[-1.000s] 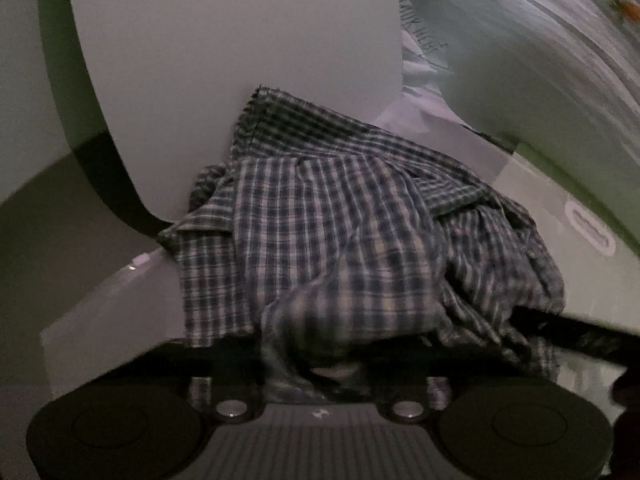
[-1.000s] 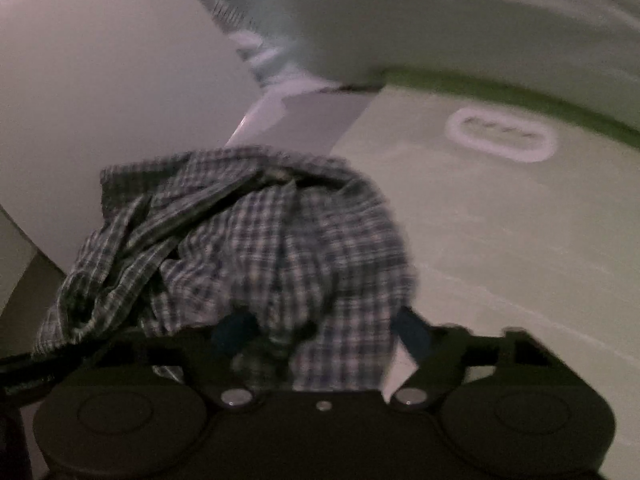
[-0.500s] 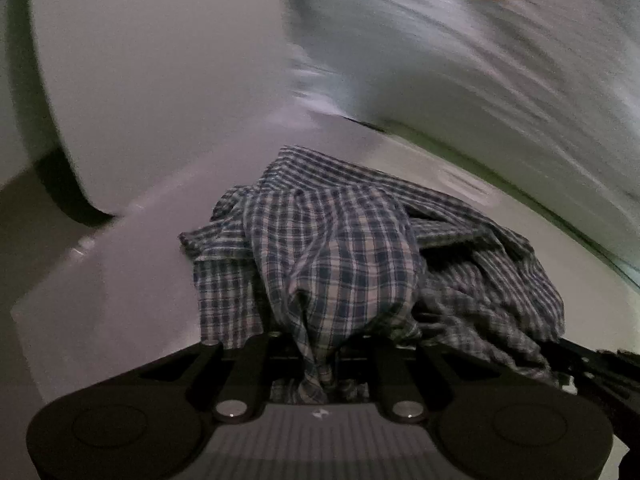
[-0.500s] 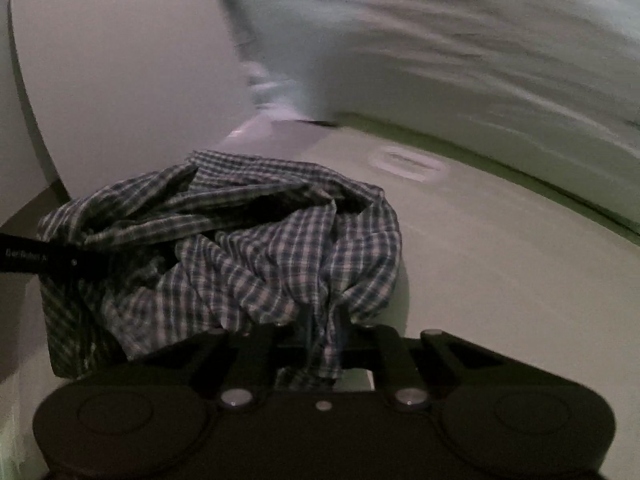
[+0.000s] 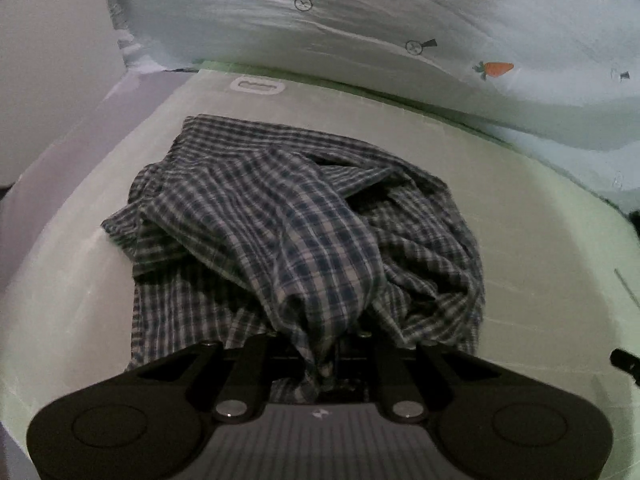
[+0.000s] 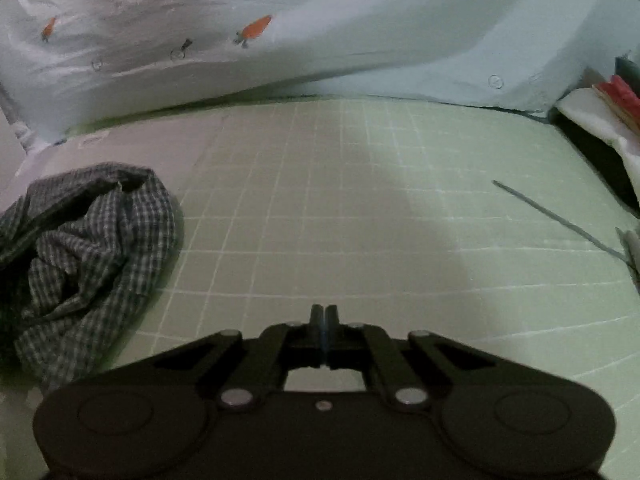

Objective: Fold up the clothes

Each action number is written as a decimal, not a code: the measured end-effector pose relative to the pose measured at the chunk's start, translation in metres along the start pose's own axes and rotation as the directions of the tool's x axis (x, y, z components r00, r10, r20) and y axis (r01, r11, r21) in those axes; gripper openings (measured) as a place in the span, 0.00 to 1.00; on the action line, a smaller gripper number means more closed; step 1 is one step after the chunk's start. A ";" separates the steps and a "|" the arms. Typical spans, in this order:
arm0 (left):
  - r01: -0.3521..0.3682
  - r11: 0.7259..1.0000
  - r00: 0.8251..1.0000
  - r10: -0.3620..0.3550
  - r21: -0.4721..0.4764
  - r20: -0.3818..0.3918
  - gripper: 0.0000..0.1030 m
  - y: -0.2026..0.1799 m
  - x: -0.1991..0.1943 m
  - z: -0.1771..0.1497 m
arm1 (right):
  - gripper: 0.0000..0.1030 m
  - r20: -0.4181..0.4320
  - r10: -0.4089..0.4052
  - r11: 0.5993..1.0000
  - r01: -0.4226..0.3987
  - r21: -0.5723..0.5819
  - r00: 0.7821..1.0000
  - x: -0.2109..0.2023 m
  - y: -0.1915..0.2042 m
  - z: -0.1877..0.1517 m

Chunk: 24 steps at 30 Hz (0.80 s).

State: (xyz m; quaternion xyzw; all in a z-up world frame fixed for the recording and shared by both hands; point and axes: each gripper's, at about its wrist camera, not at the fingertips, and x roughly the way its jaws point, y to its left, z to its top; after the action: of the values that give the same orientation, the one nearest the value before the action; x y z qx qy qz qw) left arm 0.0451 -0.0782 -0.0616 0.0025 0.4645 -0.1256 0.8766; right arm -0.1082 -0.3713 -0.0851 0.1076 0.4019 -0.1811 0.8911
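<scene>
Since half a second ago the right gripper (image 6: 324, 334) has let go of the cloth and swung over bare pale-green gridded cutting mat (image 6: 360, 208), jaws together on nothing. On that mat's left part lies the crumpled blue-and-white checked cotton shirt (image 5: 304, 216), one fold clamped in the left gripper (image 5: 320, 354). Light, limp, unslippery fabric; I judge a hem or collar edge the best hold.

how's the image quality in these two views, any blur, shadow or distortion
Left wrist view: dim, fisheye-bent mat edges, plaid shirt fairly sharp, left claw dark. Right wrist view: broad shadow across the green grid mat, shirt soft and dark at the left edge, right claw sharp.
</scene>
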 end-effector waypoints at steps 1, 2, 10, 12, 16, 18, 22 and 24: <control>-0.002 1.000 1.000 0.002 -0.012 -0.001 0.12 -0.002 -0.002 0.000 | 0.02 0.002 0.010 1.000 -0.010 -0.017 1.000 -0.003 0.000 0.000; -0.007 1.000 1.000 0.007 -0.023 0.001 0.13 -0.004 -0.004 0.000 | 0.03 0.002 0.021 0.999 -0.021 -0.032 1.000 -0.004 0.001 0.000; 0.014 0.987 0.991 0.008 -0.160 0.136 0.48 0.026 -0.044 0.009 | 0.33 0.014 0.158 0.976 -0.154 -0.155 0.987 0.030 0.036 0.032; 0.028 0.980 0.984 0.008 -0.198 0.179 0.59 0.039 -0.050 0.017 | 0.39 0.015 0.199 0.962 -0.192 -0.196 0.980 0.044 0.055 0.046; 0.063 0.963 0.966 0.008 -0.261 0.260 0.67 0.061 -0.051 0.039 | 0.48 0.017 0.275 0.924 -0.260 -0.280 0.961 0.078 0.099 0.079; 0.081 0.954 0.963 0.000 -0.287 0.270 0.72 0.072 -0.042 0.053 | 0.50 0.010 0.292 0.913 -0.276 -0.300 0.956 0.095 0.118 0.093; 0.048 0.965 0.990 -0.011 -0.257 0.142 0.73 0.069 0.001 0.079 | 0.61 -0.021 0.292 0.898 -0.282 -0.337 0.956 0.132 0.152 0.113; 0.036 0.972 0.998 -0.023 -0.232 0.059 0.73 0.066 0.025 0.086 | 0.61 -0.057 0.284 0.899 -0.286 -0.332 0.957 0.148 0.160 0.115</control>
State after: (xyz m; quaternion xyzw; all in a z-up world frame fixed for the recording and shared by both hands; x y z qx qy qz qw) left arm 0.1431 -0.0296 -0.0409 -0.1107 0.4512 -0.0834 0.8816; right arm 0.1262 -0.2993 -0.1145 0.0121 0.4098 0.0230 0.9118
